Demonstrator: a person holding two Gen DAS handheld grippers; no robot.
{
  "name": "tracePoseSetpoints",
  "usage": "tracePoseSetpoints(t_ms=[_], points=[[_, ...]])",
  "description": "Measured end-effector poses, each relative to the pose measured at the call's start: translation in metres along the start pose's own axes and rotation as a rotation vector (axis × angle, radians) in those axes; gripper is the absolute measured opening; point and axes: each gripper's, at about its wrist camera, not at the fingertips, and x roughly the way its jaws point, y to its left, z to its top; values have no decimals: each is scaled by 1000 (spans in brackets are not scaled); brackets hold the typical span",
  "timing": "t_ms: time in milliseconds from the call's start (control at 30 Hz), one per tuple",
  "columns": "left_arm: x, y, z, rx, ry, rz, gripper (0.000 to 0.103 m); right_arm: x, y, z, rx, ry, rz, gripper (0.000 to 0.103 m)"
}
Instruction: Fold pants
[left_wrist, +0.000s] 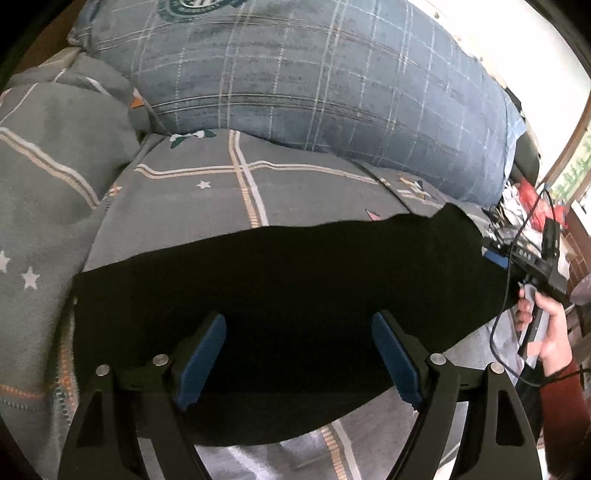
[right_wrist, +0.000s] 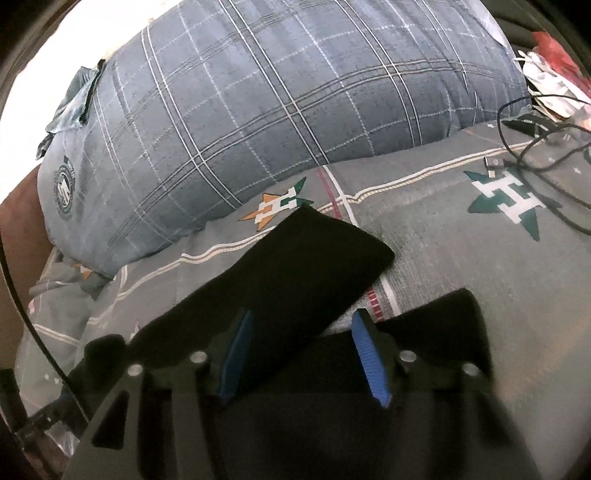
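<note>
Black pants (left_wrist: 288, 280) lie flat on a grey patterned bedspread (left_wrist: 207, 192). In the left wrist view they stretch across the frame from left to right. My left gripper (left_wrist: 299, 332) is open, its blue pads (left_wrist: 205, 354) hovering over the near part of the pants. In the right wrist view two pant legs (right_wrist: 295, 266) spread apart on the bedspread (right_wrist: 461, 258). My right gripper (right_wrist: 301, 332) is open above the crotch area, holding nothing. The right gripper body also shows in the left wrist view (left_wrist: 535, 266), held by a hand at the pants' right end.
A large blue plaid pillow (left_wrist: 314, 74) lies behind the pants; it also shows in the right wrist view (right_wrist: 258, 99). A grey blanket (left_wrist: 44, 155) is bunched at left. Black cables (right_wrist: 535, 147) and clutter (right_wrist: 554, 74) lie at the right.
</note>
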Motion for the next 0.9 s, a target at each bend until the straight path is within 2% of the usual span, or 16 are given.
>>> tracePoseSetpoints(t_ms=[100, 167, 233, 367, 433, 500, 633, 767, 800, 833, 900], points=[[-13, 10, 1, -28, -14, 9, 82, -13, 13, -6, -22, -13, 37, 58], [-21, 17, 0, -45, -22, 5, 83, -24, 29, -14, -51, -6, 109, 58], [-29, 25, -3, -65, -28, 9, 85, -31, 54, -26, -129, 31, 190, 58], [-39, 39, -10, -100, -36, 18, 88, -37, 107, -52, -296, 83, 295, 58], [-40, 43, -13, -112, -27, 24, 88, -34, 131, -62, -336, 100, 345, 58], [-41, 45, -18, -114, -18, 27, 88, -29, 146, -66, -361, 96, 347, 58], [-43, 42, -26, -92, -11, 49, 88, -5, 179, -57, -447, 77, 290, 59], [-51, 48, -28, -114, -18, 51, 88, 28, 205, -49, -507, 145, 290, 61], [-52, 51, -28, -123, -20, 51, 88, 37, 209, -49, -522, 164, 288, 46], [-54, 55, -27, -135, -23, 52, 88, 44, 212, -49, -535, 180, 286, 12], [-58, 60, -26, -155, -31, 64, 88, 49, 215, -46, -547, 178, 272, 11]])
